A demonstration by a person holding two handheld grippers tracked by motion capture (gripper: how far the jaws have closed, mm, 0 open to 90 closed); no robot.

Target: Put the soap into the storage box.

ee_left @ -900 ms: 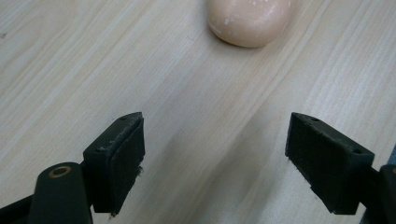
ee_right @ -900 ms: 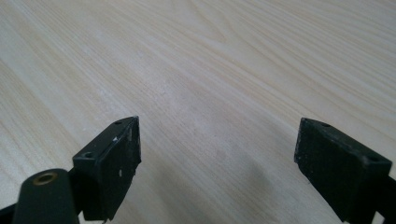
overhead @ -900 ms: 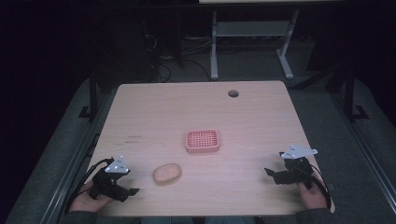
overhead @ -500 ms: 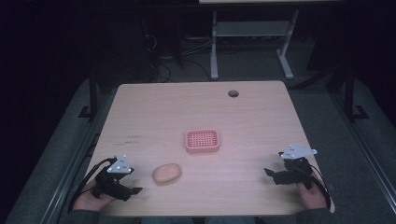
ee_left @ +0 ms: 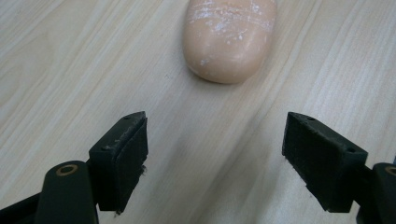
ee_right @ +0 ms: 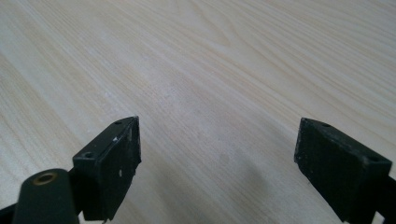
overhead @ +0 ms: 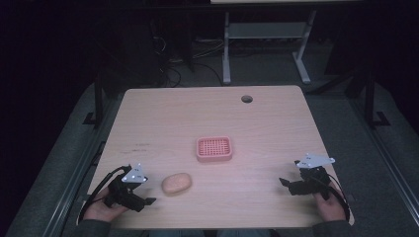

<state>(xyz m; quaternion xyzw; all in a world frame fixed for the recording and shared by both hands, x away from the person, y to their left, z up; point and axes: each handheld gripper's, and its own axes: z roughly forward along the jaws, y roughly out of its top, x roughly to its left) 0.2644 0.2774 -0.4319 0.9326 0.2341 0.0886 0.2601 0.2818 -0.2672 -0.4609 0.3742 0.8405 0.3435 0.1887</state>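
**Left gripper faced the soap bar, fingers apart**

The left gripper [overhead: 143, 200] sat low at the near left corner of the worktop [overhead: 276, 123], held in a hand [overhead: 99, 210]. Its fingers [ee_left: 123, 154] stood wide apart with nothing between them. The peach soap bar [overhead: 177, 183] lay flat on the wood just beside that gripper, a little ahead of the fingertips and not touching them; in the left gripper view the soap bar [ee_left: 229, 39] showed white scuff marks on top. A pink slotted tray [overhead: 214, 148] rested near the middle of the worktop, beyond the soap and apart from it. The right gripper [overhead: 291, 185] was at the near right edge, well apart from both things, its fingers [ee_right: 112, 163] also spread over bare wood.
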